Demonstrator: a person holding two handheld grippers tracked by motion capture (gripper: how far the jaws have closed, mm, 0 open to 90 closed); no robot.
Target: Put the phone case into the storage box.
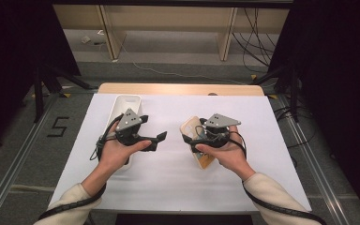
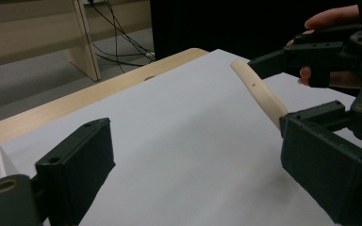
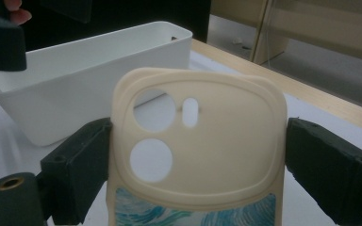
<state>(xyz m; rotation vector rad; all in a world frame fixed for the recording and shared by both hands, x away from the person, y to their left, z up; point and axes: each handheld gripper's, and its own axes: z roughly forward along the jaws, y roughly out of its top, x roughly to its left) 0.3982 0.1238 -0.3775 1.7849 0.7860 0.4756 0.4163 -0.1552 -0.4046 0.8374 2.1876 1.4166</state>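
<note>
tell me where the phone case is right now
The cream phone case sits between the jaws of the right gripper, right of centre on the white table cover in the high view, with the white bin off to its left near the left gripper.

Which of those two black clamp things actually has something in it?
The right gripper: a cream phone case sits clamped between its jaws. The left gripper is open, with bare white table between its jaws.
</note>
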